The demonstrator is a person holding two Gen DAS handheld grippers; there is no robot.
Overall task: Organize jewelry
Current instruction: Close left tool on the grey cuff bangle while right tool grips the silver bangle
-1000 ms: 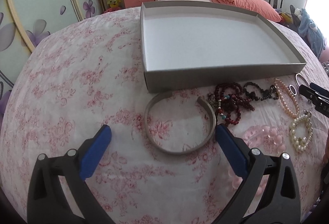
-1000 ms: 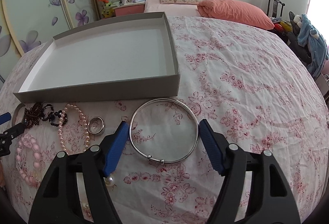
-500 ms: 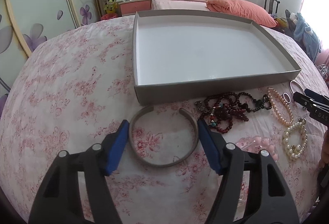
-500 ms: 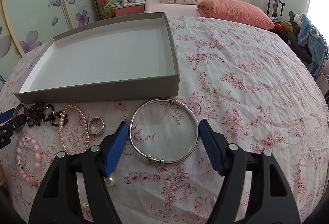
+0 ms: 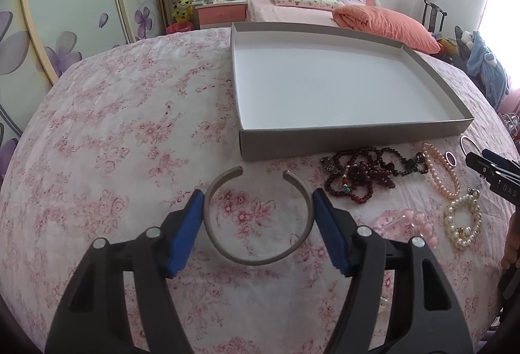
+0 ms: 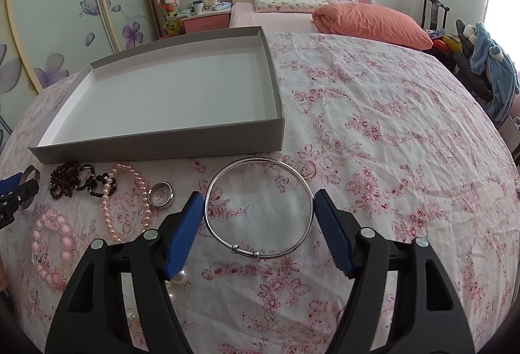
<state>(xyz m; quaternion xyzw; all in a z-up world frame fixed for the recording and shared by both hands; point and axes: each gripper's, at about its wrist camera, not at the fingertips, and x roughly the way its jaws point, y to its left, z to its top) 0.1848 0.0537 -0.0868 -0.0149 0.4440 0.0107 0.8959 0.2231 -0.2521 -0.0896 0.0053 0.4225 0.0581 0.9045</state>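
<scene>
Two claws, each set around one bangle beside one empty grey tray on the floral bedcover.

Left claw clenched on one open grey cuff bangle, blue pads pressing both its sides; right claw clenched likewise on one closed silver bangle. Both bangles lying flat, just in front of the tray's near wall. Between the two bangles, six loose pieces counted: one heap of dark red and black bead strands, one pink pearl strand, one silver ring, one white pearl bracelet, one pink bead bracelet, one clear pink piece. Nothing inside the tray.
</scene>
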